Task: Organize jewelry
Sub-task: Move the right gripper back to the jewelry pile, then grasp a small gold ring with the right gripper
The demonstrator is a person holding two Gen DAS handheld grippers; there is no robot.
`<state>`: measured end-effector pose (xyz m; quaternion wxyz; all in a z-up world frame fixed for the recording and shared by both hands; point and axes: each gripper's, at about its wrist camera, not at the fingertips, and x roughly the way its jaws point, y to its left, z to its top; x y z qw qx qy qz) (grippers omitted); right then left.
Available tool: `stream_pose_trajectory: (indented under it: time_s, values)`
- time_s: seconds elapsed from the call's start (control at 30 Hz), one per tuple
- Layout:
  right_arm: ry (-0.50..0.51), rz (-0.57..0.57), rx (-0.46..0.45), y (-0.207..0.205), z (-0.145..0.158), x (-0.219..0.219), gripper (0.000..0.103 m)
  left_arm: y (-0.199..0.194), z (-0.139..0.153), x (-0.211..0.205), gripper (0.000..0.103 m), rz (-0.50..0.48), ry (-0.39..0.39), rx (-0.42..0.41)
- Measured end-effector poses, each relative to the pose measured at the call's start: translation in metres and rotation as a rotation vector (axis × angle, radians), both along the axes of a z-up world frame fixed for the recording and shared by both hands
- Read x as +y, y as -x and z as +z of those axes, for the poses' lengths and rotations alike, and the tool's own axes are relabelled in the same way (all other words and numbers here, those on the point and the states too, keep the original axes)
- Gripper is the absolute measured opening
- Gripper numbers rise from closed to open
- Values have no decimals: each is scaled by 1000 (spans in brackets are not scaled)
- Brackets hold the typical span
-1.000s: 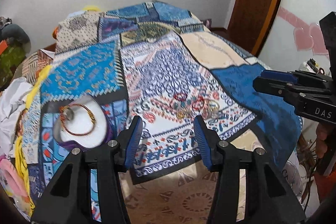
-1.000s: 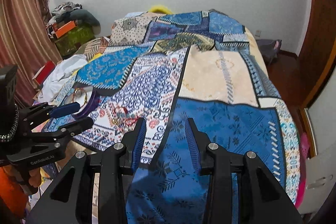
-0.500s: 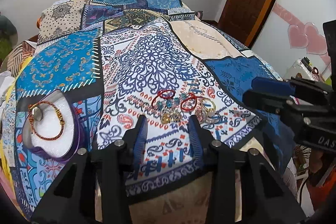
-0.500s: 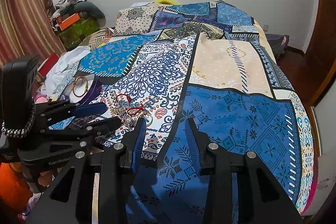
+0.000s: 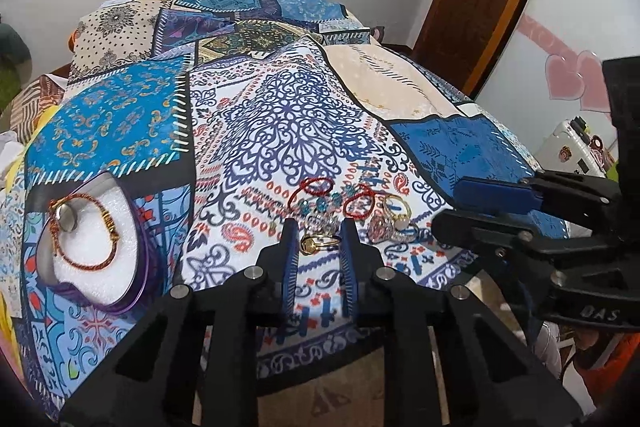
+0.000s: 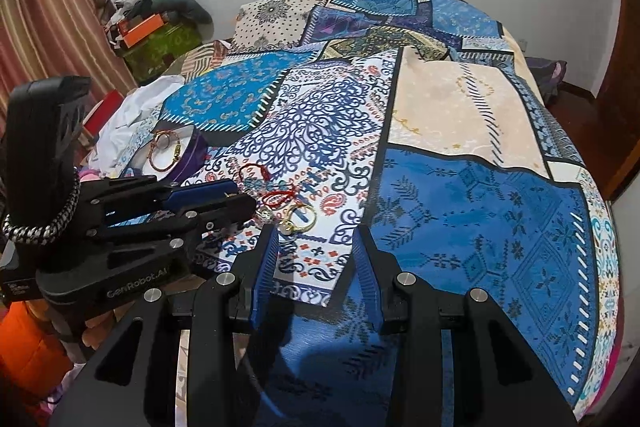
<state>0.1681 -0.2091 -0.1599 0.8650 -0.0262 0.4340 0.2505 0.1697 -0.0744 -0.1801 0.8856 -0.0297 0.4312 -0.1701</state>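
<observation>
The left tongs [image 5: 318,233] sit partly open around a gold ring [image 5: 316,242] low in the middle; the right tongs [image 6: 316,239] are wide open, holding nothing.

Both wrist views look low across the bedspread [image 5: 280,115], sharing it.

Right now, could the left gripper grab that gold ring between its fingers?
Probably yes. The left gripper is open with the gold ring lying on the bedspread between its fingertips, and nothing covers it. The other jewelry sits just beyond, and the right gripper stays off to the side.
</observation>
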Motion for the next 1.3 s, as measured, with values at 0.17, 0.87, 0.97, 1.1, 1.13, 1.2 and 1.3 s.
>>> stream_pose_trajectory:
  time_s: [0.17,0.87,0.97,1.1,1.13,1.2,1.3]
  values:
    - [31,4,0,-9,-5,7,35,6,1,7,20,15,-7,-2]
    - [96,124,-1,-21,-16,37,34,10,-1,14,20,26,-14,-6]
    - [66,122,10,-24,-18,36,17,10,0,14,20,27,-13,-6]
    - [43,119,14,-25,-17,36,10,11,1,16,20,32,-13,-8]
    - [39,116,15,-25,-17,35,9,12,1,16,20,34,-12,-8]
    - [33,101,16,-24,-17,33,9,12,2,18,20,37,-12,-10]
    - [24,87,12,-24,-14,30,9,15,5,18,20,40,-15,-17]
